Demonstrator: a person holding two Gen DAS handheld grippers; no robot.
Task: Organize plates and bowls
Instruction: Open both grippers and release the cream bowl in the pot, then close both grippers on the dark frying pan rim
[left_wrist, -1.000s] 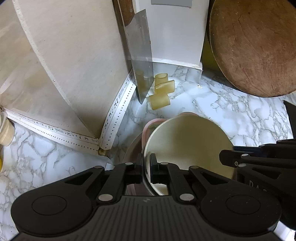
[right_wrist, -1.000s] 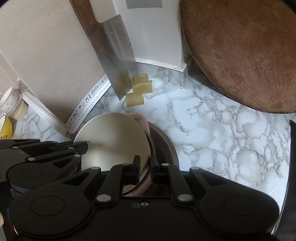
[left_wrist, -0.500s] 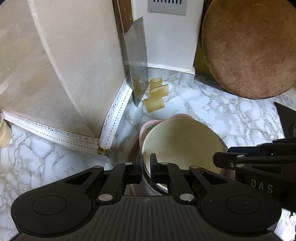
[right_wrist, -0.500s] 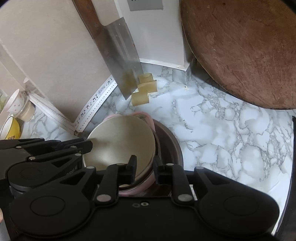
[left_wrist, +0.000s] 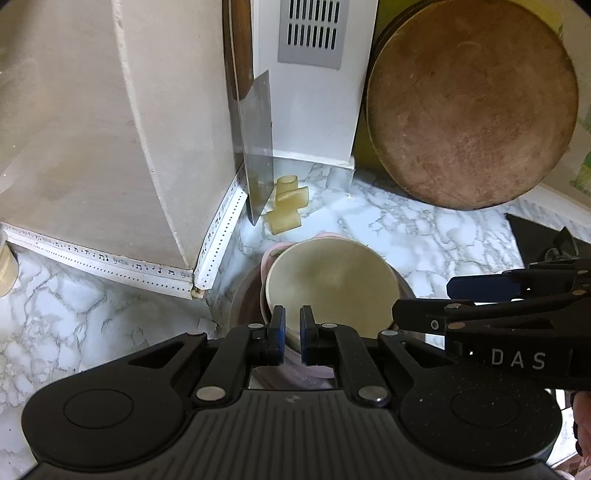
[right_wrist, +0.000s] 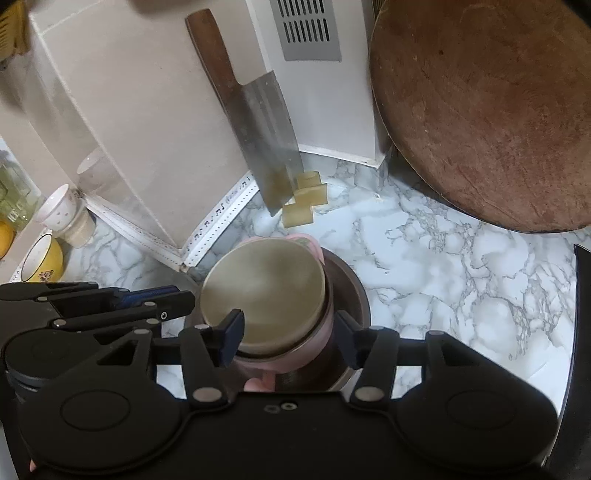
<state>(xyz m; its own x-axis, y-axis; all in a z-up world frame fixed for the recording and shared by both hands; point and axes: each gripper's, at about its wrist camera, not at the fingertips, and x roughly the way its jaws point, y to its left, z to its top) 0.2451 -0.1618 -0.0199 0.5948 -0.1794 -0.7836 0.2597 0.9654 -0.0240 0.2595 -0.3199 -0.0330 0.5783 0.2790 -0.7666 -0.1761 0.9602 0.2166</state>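
Observation:
A cream bowl (left_wrist: 332, 284) sits nested in a pink bowl (left_wrist: 266, 258), which sits in a dark metal bowl (left_wrist: 240, 306) on the marble counter. My left gripper (left_wrist: 291, 328) is shut on the near rim of the cream bowl. My right gripper (right_wrist: 291, 332) is open, its fingers standing either side of the stack's near rim; the cream bowl (right_wrist: 264, 295), pink bowl (right_wrist: 317, 332) and metal bowl (right_wrist: 354, 295) show there too. The right gripper also shows at the right of the left wrist view (left_wrist: 424, 306).
A cleaver (left_wrist: 258, 147) leans in the back corner beside pale yellow blocks (left_wrist: 288, 206). A round wooden board (left_wrist: 472, 99) leans at the back right. Cups, one white (right_wrist: 62, 218) and one yellow (right_wrist: 40, 258), stand at far left. A dark object (left_wrist: 535, 236) lies right.
My right gripper has opened and let go of the stack's rim. Both cameras have pulled back and up a little. The left gripper stays shut on the cream bowl.

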